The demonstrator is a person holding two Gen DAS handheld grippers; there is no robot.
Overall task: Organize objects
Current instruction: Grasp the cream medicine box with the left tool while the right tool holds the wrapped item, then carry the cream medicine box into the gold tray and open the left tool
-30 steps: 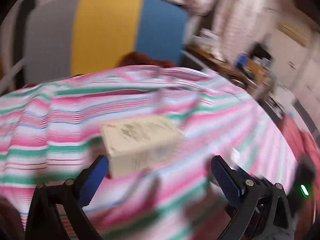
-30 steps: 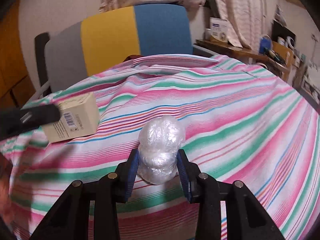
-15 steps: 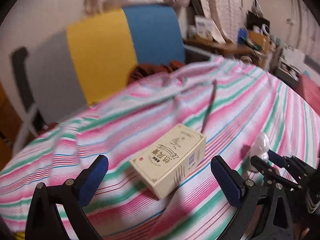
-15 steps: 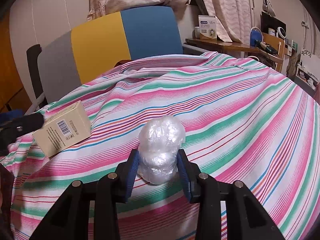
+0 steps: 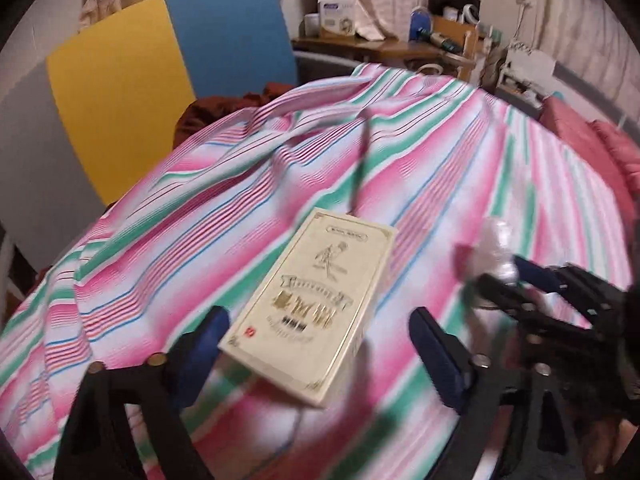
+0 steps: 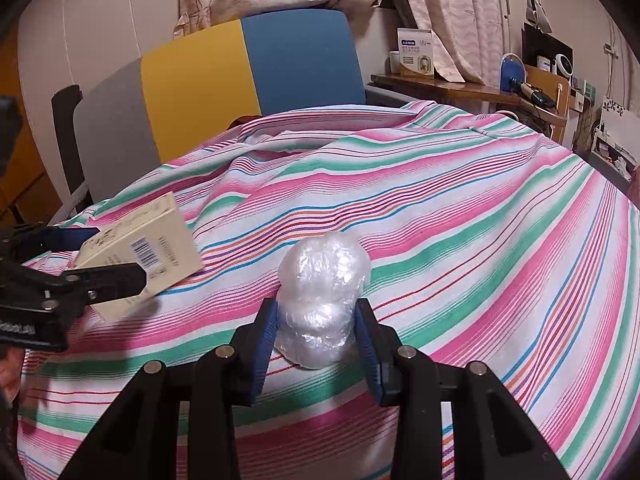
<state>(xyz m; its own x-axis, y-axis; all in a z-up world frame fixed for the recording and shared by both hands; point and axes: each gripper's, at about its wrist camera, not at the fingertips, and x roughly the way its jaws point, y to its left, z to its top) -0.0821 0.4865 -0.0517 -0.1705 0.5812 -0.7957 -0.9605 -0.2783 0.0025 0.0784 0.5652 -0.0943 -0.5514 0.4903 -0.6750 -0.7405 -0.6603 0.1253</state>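
The left gripper (image 5: 316, 354) points steeply down, its jaws just closing, seemingly not yet pressing. To its right, the right gripper (image 6: 316, 340) is clamped tight.

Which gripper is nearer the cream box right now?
Left. The left gripper has its jaws, which have just been closing, either side of the cream box; the right gripper sits apart, clamped on the plastic-wrapped bundle.

Cream printed box (image 5: 316, 308) flat on striped cloth, crinkled plastic-wrapped bundle (image 6: 322, 300) upright
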